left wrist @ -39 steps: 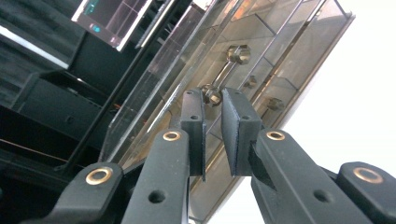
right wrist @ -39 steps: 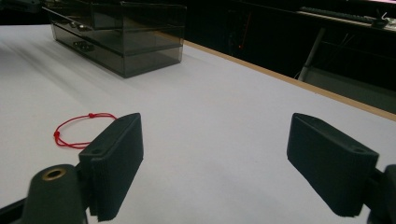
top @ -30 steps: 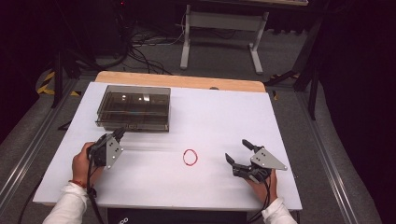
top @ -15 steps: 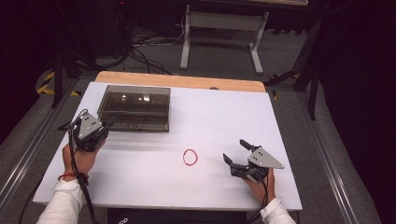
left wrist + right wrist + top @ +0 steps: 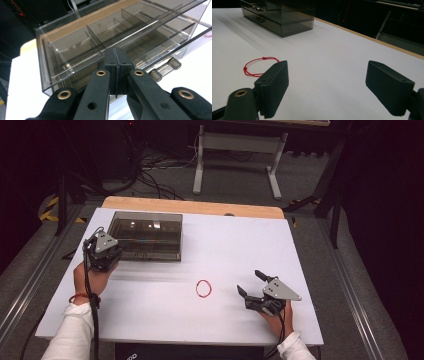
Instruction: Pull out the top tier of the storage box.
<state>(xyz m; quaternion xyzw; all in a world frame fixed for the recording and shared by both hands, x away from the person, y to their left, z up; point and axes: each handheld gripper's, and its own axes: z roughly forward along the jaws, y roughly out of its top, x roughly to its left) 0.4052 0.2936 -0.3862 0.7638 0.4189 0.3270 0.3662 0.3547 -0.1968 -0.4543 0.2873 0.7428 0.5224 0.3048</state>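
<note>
High view: left gripper point(image 5: 103, 251) sits at the near-left corner of the smoked clear box point(image 5: 147, 235), approx 9 o'clock from table centre. Jaws clenched tight, pads pressed flat together w/ nothing visible between them. In the left gripper view the closed tips point(image 5: 116, 65) rest right at the box's front edge, where the clear lid point(image 5: 160, 27) stands tilted up off the body; can't tell if the tips actually touch the lid edge. Inside the box: thin dividers point(image 5: 95, 37) forming several compartments; two small clear hinge knuckles point(image 5: 165, 68) at approx 3 o'clock from the tips.

Right gripper point(image 5: 252, 287) at approx 4 o'clock on the white table point(image 5: 240, 240), resting low in the person's hand, jaws released & wide apart, nothing between them. In the right gripper view the two black pads point(image 5: 274, 82) frame bare table.

Red string loop point(image 5: 203, 288) lies flat on the table, approx 6 o'clock from centre, between the two grippers, near the right one at its 9 o'clock, well apart from the left one. Right gripper view: loop point(image 5: 259, 66) just beyond the left-hand pad, not touching; box point(image 5: 279, 17) far off at approx 11 o'clock.

White sleeves come in from the bottom edge; a red band point(image 5: 79, 296) on the left wrist.
</note>
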